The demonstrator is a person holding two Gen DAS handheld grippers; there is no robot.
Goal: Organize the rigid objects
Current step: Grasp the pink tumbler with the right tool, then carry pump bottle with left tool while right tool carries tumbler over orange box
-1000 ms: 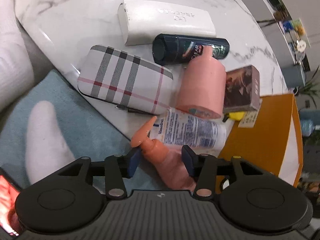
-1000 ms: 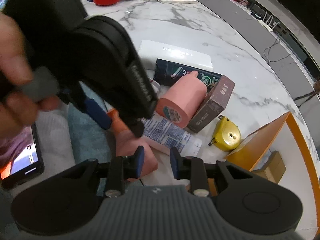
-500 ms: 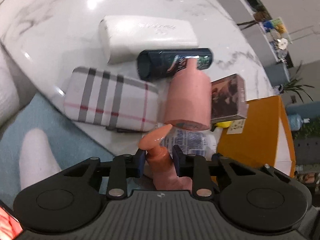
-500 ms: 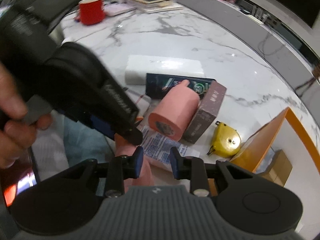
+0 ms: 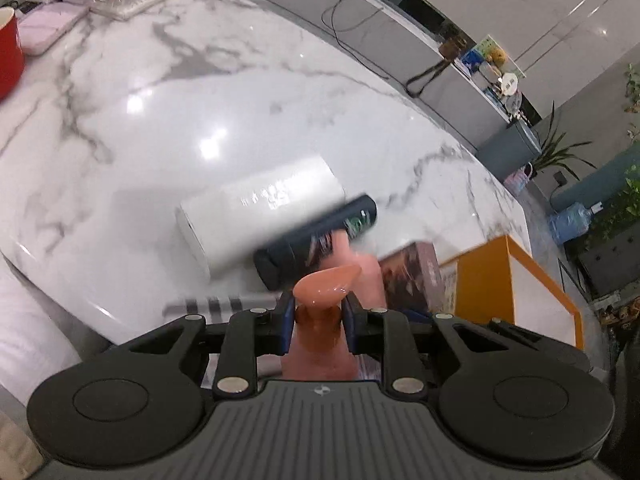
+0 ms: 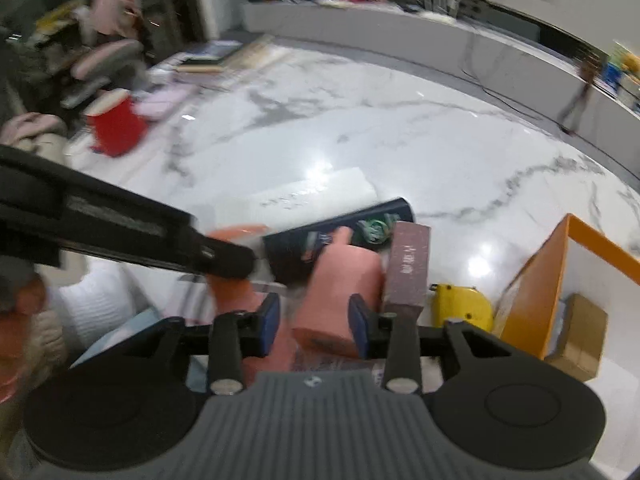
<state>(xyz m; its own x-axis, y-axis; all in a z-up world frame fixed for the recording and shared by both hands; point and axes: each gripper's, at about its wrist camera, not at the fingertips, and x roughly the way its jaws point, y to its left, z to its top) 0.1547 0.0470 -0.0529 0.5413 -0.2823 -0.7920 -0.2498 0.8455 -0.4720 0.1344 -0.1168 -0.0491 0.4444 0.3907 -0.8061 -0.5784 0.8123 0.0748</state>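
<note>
The left gripper (image 5: 316, 328) has its blue pads closed on the neck of a salmon pump bottle (image 5: 320, 320), just under the nozzle, and the bottle appears raised off the marble table (image 5: 240, 100) near its front edge. The right gripper (image 6: 314, 324) stands with its fingers spread moderately, holding nothing; a pink bottle (image 6: 344, 284) lying on its side sits in line with the gap, though whether the pads reach it cannot be told. Behind lie a white case (image 6: 304, 200), a dark can (image 6: 340, 232) and a brown box (image 6: 408, 264), packed close together, with a yellow tape measure (image 6: 460, 308) just beside an orange bin (image 6: 560, 264) at the right. A plaid case (image 5: 224, 304) shows only as a strip, and both views are blurred. Judgement: the step in hand is the pickup of the pump bottle. The next move calls for carrying it to the bin without swinging the body against the clustered items, since a neck grip gives little control.
</note>
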